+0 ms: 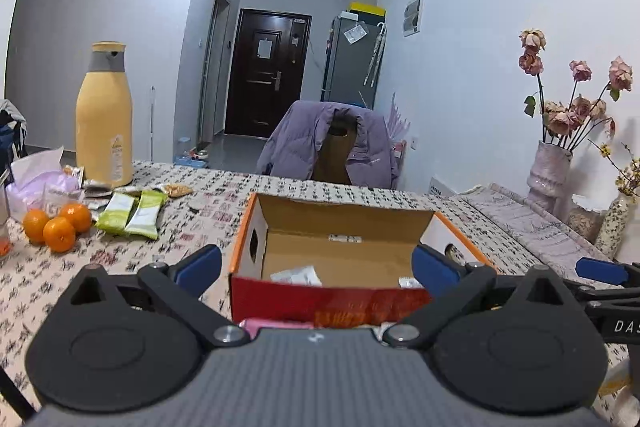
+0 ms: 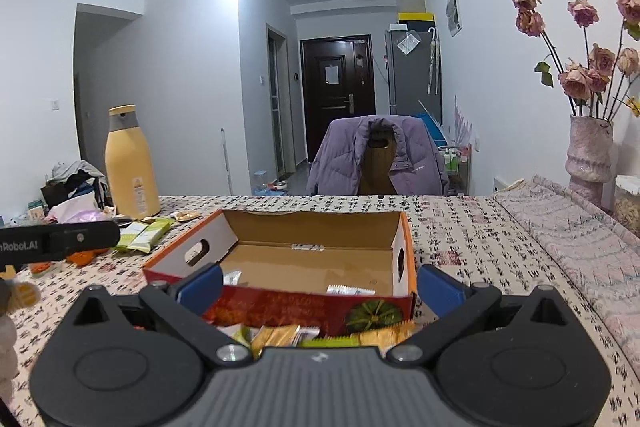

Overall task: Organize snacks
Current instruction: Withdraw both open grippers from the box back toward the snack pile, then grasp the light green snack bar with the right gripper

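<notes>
An open cardboard box (image 1: pixel 456 231) with a red front and orange rim stands on the patterned table; it also shows in the right wrist view (image 2: pixel 404 239). A few white snack packets (image 1: pixel 298 275) lie inside it (image 2: pixel 350 290). My left gripper (image 1: pixel 316 267) is open and empty, just in front of the box. My right gripper (image 2: pixel 318 285) is open and empty, its jaws spanning the box's front wall. Yellow and green snack packets (image 2: pixel 288 335) lie on the table right below the right gripper. Two green packets (image 1: pixel 134 213) lie to the left, also in the right wrist view (image 2: pixel 142 235).
A tall yellow bottle (image 1: pixel 105 115) stands at the back left. Three oranges (image 1: pixel 58 225) and a plastic bag (image 1: pixel 44 183) lie at the left. A vase of dried roses (image 2: pixel 588 155) stands at the right. A chair with a purple jacket (image 1: pixel 332 143) is behind the table.
</notes>
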Action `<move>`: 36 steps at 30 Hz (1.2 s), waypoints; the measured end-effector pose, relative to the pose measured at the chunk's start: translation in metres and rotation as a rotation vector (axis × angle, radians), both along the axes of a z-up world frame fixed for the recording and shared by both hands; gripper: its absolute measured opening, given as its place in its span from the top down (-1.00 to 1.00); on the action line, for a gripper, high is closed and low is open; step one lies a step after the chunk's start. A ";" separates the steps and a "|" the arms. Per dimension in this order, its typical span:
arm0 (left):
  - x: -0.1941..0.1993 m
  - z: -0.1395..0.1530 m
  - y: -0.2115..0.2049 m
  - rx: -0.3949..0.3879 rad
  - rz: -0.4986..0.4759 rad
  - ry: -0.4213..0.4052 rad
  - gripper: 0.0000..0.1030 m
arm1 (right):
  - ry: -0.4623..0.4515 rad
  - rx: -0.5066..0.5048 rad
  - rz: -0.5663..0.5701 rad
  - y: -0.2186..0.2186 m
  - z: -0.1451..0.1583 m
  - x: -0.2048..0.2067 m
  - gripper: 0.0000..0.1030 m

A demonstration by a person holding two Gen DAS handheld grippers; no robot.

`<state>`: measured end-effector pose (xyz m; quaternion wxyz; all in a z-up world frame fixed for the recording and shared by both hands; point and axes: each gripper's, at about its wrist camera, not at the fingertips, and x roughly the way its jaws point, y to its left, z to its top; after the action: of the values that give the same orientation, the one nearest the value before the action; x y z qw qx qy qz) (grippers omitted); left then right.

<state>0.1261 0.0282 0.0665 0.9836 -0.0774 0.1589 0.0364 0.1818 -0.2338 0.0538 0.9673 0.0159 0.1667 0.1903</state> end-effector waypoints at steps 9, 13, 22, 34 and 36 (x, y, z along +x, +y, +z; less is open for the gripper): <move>-0.038 -0.024 0.005 0.007 -0.019 0.007 -1.00 | 0.012 0.003 -0.007 -0.009 -0.022 -0.033 -1.00; -0.049 -0.040 0.010 -0.003 -0.025 0.024 -1.00 | 0.025 -0.002 -0.019 -0.014 -0.034 -0.043 -1.00; -0.068 -0.079 0.031 -0.042 -0.012 0.087 -1.00 | 0.067 -0.022 -0.056 -0.024 -0.063 -0.058 -1.00; -0.069 -0.098 0.039 -0.047 0.006 0.142 -1.00 | 0.094 -0.099 -0.084 -0.014 -0.077 -0.048 -0.68; -0.068 -0.098 0.039 -0.047 0.007 0.147 -1.00 | 0.114 -0.125 -0.076 -0.009 -0.077 -0.039 -0.51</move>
<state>0.0584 0.0670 -0.0312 0.9671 -0.0980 0.2310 0.0416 0.1432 -0.2433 -0.0234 0.9620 -0.0272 0.2323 0.1413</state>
